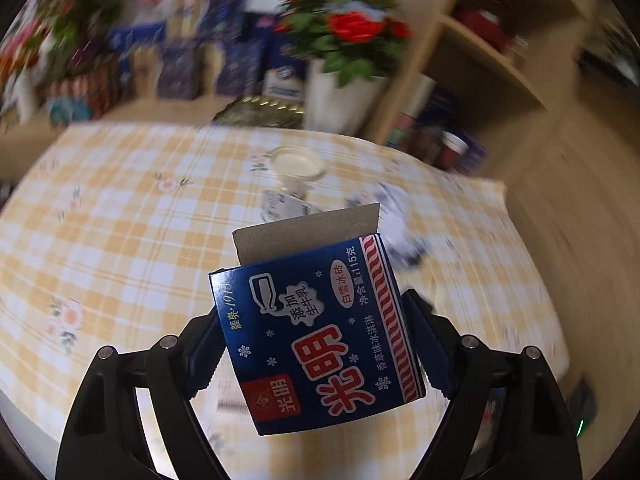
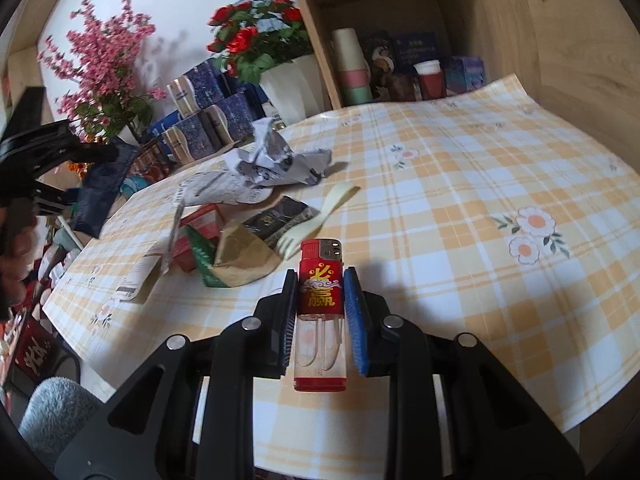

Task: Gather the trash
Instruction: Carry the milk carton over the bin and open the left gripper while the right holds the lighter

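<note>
My left gripper (image 1: 316, 344) clamps the blue carton (image 1: 316, 340), open flap toward 12 o'clock; my right gripper (image 2: 320, 304) clamps the lighter (image 2: 320, 312), long axis 12-to-6, striker at 12.

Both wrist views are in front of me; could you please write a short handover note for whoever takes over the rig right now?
Left tongs: shut on the blue ice-cream carton, lifted above the table, flap open.
Right tongs: shut on the red lighter, also above the table.
Still on the table: crumpled paper, printed sheets, brown paper bag, red box, plastic fork.
Done: two items picked up. Left: drop both, then clear the pile. No bin shows in either view.
</note>
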A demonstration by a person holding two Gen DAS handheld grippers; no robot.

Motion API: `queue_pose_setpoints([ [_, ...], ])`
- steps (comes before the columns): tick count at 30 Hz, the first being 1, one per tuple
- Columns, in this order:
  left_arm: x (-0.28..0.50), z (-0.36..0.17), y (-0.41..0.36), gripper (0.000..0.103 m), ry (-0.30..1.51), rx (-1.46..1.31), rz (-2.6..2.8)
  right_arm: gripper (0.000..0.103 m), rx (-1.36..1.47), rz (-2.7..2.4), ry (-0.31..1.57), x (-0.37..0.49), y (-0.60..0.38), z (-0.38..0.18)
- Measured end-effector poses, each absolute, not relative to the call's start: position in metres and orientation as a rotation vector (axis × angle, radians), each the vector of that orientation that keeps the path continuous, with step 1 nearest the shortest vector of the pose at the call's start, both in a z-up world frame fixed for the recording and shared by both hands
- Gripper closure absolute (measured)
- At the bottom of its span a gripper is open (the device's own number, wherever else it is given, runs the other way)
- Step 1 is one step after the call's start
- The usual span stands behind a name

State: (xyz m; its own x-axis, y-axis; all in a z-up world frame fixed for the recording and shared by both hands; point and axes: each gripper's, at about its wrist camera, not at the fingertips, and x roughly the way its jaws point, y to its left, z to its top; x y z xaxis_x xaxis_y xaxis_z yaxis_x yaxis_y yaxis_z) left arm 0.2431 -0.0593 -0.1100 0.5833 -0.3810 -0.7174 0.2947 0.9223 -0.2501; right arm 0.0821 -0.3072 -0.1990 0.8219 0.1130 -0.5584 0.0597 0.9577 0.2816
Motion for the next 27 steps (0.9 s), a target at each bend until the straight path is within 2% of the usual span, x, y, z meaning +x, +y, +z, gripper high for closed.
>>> queue_pose_setpoints([
  [11,0.099,-0.126,-0.032,0.023,0.849,0.008,-0.578,0.077,0.193,0.119,0.548,0.022,-0.252,-0.153],
  [21,0.017,-0.208,-0.020,0.022,0.960,0.088,-0.635,0.077,0.153,0.135,0.605,-0.023,-0.226,-0.152],
  [27,0.009,-0.261,-0.031,0.022,1.128,0.187,-0.644,0.077,0.125,0.143,0.615,-0.031,-0.215,-0.155],
])
